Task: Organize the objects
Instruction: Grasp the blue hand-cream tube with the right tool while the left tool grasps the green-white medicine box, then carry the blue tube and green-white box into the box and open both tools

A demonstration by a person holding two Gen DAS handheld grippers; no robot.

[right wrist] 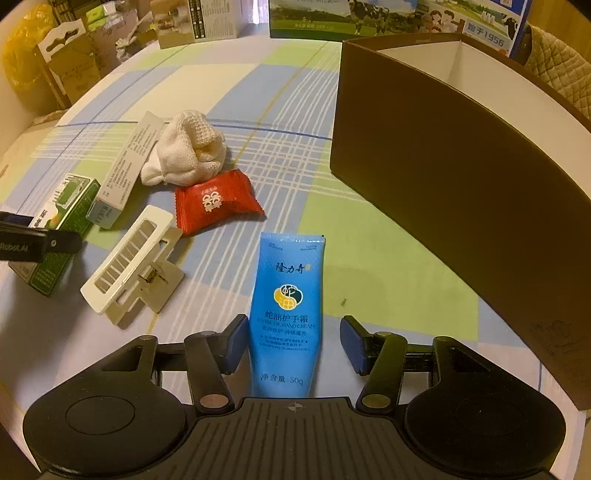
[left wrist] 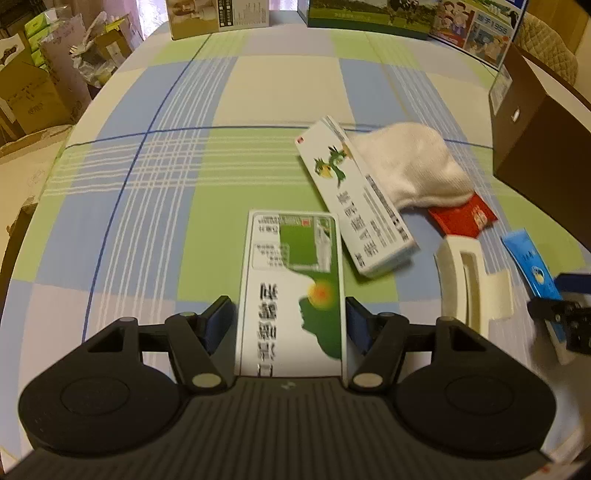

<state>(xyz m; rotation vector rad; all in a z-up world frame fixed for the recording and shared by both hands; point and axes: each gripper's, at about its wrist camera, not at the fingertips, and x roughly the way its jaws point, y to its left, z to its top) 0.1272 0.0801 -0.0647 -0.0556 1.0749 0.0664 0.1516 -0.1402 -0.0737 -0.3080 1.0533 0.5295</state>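
Note:
A green and white box point(left wrist: 291, 280) lies flat on the checked tablecloth, between the fingers of my open left gripper point(left wrist: 291, 319); the pads stand close beside its long edges. In the right wrist view the same box point(right wrist: 62, 221) shows at the left. My right gripper point(right wrist: 293, 341) is open astride a blue hand cream tube point(right wrist: 286, 306), with a gap on the right side. Nearby lie a white box with a green dragon point(left wrist: 354, 195), a white cloth point(right wrist: 188, 151), a red packet point(right wrist: 218, 206) and a white hair clip point(right wrist: 129, 262).
A tall open brown box point(right wrist: 443, 184) stands on the right of the table, close to the tube. Printed cartons point(left wrist: 369, 14) line the far edge. Cardboard boxes point(left wrist: 33, 85) are stacked beyond the table's left edge. Bare tablecloth point(left wrist: 184, 166) stretches to the left.

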